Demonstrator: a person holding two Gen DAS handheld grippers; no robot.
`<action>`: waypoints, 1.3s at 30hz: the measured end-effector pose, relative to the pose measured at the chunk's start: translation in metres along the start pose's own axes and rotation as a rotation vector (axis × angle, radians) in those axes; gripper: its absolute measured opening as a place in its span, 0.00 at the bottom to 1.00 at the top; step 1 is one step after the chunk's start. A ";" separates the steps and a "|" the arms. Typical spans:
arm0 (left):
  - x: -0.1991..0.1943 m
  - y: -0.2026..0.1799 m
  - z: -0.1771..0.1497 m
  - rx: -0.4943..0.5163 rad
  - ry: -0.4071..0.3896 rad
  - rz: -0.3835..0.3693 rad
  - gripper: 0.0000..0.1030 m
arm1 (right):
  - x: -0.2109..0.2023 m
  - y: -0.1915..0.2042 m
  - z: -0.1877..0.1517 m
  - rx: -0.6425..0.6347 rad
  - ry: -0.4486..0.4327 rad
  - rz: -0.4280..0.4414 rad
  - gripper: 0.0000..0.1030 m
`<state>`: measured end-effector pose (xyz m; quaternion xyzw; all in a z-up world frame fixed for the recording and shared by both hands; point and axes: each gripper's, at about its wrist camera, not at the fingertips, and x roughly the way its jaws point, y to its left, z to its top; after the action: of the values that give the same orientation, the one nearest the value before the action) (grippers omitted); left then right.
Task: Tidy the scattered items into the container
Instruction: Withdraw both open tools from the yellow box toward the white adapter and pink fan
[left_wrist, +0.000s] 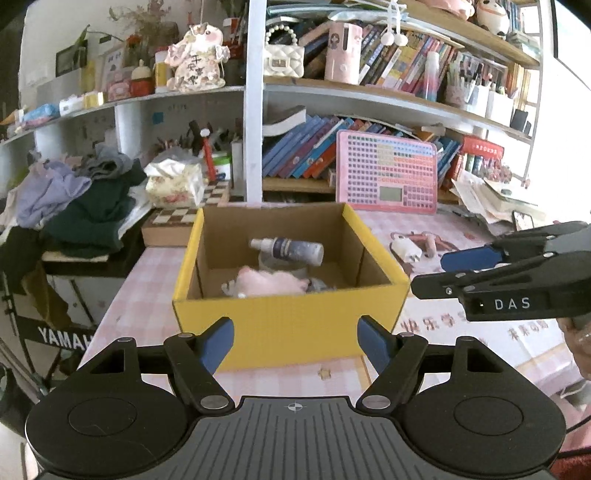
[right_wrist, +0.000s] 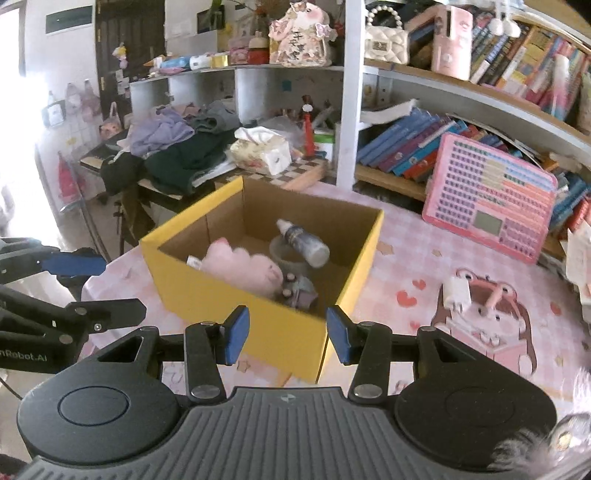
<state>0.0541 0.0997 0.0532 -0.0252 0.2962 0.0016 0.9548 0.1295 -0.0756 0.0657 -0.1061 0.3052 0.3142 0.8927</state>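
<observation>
A pink checked tablecloth (right_wrist: 424, 258) with cartoon prints covers the table, backed by crowded bookshelves (left_wrist: 388, 92) and a heap of clothes (left_wrist: 85, 199) at the left. The yellow cardboard box (left_wrist: 288, 325) sits mid-table holding a spray bottle (left_wrist: 288, 249) and pink plush toy (right_wrist: 240, 267); a white charger (right_wrist: 456, 293) lies on the cloth to its right. The left gripper (left_wrist: 295, 341) and right gripper (right_wrist: 288, 334) both hover with jaws spread, empty.

The right gripper (right_wrist: 288, 338), jaws parted and empty, faces the yellow box (right_wrist: 236, 314). Inside lie a pink plush toy (right_wrist: 240, 267) and spray bottle (right_wrist: 303, 242); at three o'clock, perhaps a white charger (right_wrist: 457, 293).
</observation>
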 end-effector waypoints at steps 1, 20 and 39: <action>-0.001 0.000 -0.003 0.000 0.006 0.000 0.74 | -0.001 0.003 -0.005 0.011 0.002 -0.006 0.44; -0.011 -0.002 -0.053 0.025 0.136 0.016 0.83 | -0.009 0.039 -0.079 0.150 0.084 -0.210 0.84; 0.001 -0.022 -0.077 0.016 0.242 -0.083 0.87 | -0.025 0.045 -0.113 0.157 0.202 -0.271 0.93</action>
<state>0.0112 0.0739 -0.0098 -0.0298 0.4079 -0.0431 0.9115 0.0322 -0.0962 -0.0089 -0.1074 0.4000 0.1542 0.8970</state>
